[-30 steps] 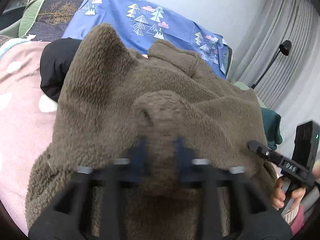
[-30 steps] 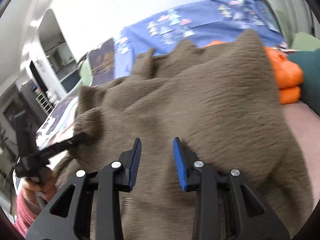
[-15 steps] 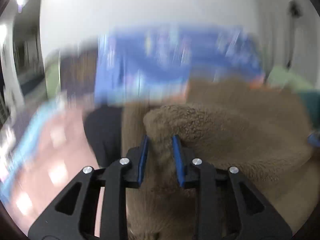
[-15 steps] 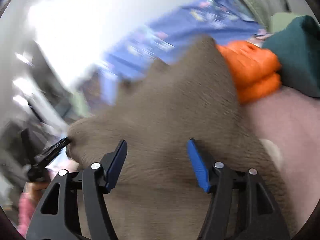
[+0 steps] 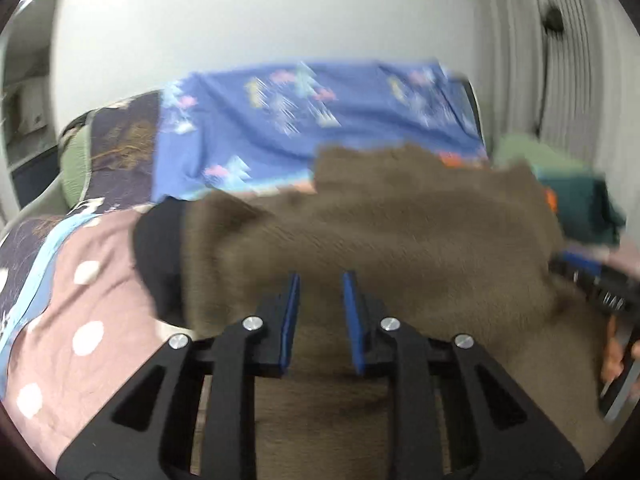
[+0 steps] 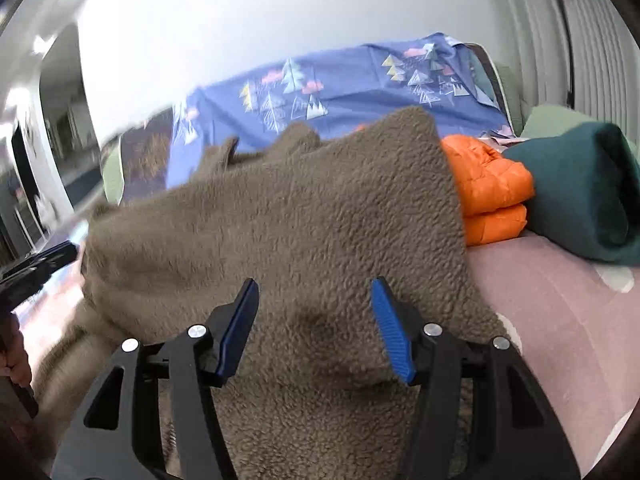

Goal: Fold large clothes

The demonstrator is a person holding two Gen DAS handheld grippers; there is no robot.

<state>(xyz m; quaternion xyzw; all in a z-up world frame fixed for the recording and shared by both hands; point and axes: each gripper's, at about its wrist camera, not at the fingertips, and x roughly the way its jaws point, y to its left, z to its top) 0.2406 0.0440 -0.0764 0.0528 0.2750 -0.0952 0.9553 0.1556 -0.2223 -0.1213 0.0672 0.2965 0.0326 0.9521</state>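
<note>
Between my right gripper [image 6: 316,328] fingers, parted and released after just opening with only fleece pile under the gap, lies the brown fleece garment [image 6: 280,232], heaped on the pink dotted bedspread [image 6: 560,320]. My left gripper [image 5: 319,316] has its blue pads slightly apart over the same fleece; through the blur I cannot tell if they pinch any of it. Beside the fleece's left edge sits a black garment [image 5: 156,240]; to its right, touching it, a folded orange puffer jacket [image 6: 488,188], then a folded dark green garment [image 6: 580,200]. Behind, a blue sheet with tree prints [image 6: 340,92] hangs along the white wall. I can read no lettering. The fleece is thick, nubbly and rumpled.
</note>
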